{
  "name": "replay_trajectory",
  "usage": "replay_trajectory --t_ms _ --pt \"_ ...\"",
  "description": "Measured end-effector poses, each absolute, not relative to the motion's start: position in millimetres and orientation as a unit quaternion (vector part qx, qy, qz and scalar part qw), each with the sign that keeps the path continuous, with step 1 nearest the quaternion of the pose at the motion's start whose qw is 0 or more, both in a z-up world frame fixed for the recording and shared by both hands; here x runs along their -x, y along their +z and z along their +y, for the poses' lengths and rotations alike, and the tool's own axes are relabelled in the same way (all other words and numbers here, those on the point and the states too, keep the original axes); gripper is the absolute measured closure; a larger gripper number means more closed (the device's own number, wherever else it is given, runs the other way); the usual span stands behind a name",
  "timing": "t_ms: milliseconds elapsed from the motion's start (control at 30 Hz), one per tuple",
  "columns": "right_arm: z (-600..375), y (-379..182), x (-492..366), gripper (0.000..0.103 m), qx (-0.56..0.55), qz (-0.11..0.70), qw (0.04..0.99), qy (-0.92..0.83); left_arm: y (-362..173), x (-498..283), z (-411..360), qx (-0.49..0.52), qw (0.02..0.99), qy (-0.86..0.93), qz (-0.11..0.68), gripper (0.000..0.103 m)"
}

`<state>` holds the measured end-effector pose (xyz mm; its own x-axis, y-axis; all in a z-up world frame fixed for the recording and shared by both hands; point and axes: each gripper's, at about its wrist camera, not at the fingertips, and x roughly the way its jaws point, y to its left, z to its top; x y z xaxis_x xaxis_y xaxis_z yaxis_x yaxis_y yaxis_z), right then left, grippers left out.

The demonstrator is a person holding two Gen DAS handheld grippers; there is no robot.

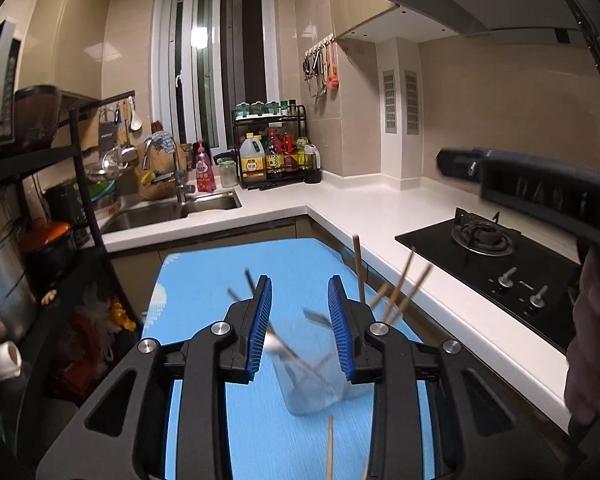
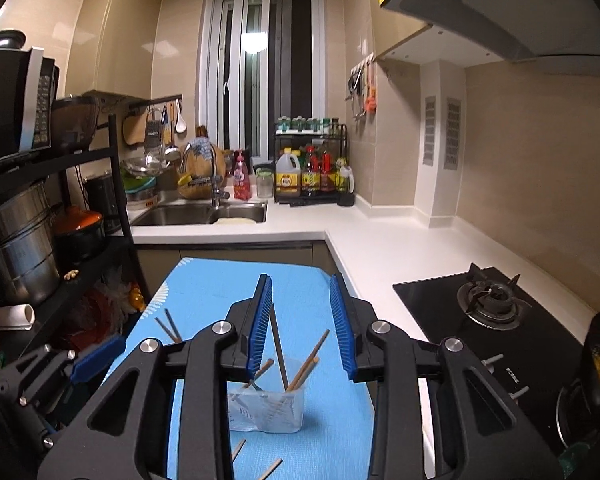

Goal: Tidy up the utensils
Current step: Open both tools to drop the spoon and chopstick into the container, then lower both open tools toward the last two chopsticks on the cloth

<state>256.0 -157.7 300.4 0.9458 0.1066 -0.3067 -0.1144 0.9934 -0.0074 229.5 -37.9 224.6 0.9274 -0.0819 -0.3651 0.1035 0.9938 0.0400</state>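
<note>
Chopsticks [image 2: 305, 364], thin wooden and dark sticks, stand slanted in a clear, squarish plastic cup [image 2: 266, 410] on the ribbed blue mat [image 2: 204, 292], just beyond and below the right gripper [image 2: 300, 330], whose blue ridged pads [image 2: 259, 326] are spread with nothing between them. Left gripper [image 1: 299, 328] likewise spread and empty above the same cup [image 1: 316, 384], which is motion-blurred there, loose sticks lying near both tongs. Only the right view shows the left tongs' blue pad [image 2: 96, 358] off to its left and two sticks [image 2: 171, 330] flat beyond it; only the left view shows a hand [image 1: 598, 344] on the right tool's black handle.
</note>
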Motion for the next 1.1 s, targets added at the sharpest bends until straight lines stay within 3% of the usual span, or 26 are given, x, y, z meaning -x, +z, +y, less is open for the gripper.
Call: replay_trajectory --t_ms 233,367,467,967,1100 --pt "-170.4 236.2 -180.2 0.072 -0.034 0.19 0.98 0.057 174.2 -172.1 -15.5 -0.006 0.976 -0.041 0.212 0.073" --pt "-167.3 170.8 -151.0 0.085 -0.052 0.244 0.967 0.054 135.2 -149.6 -6.9 -0.005 0.971 -0.028 0.239 0.073" --pt "-161.6 133.3 -130.9 0.087 -0.064 0.261 0.962 0.046 108.6 -133.8 -1.6 -0.012 0.967 -0.021 0.254 0.073" --pt "-83.4 28.5 -112.7 0.084 -0.015 0.323 0.943 0.078 31.9 -89.8 26.1 0.008 0.961 -0.001 0.276 0.074" --pt "-77.7 23.9 -120.5 0.073 -0.033 0.33 0.939 0.093 23.7 -81.4 35.1 0.006 0.961 0.007 0.277 0.074"
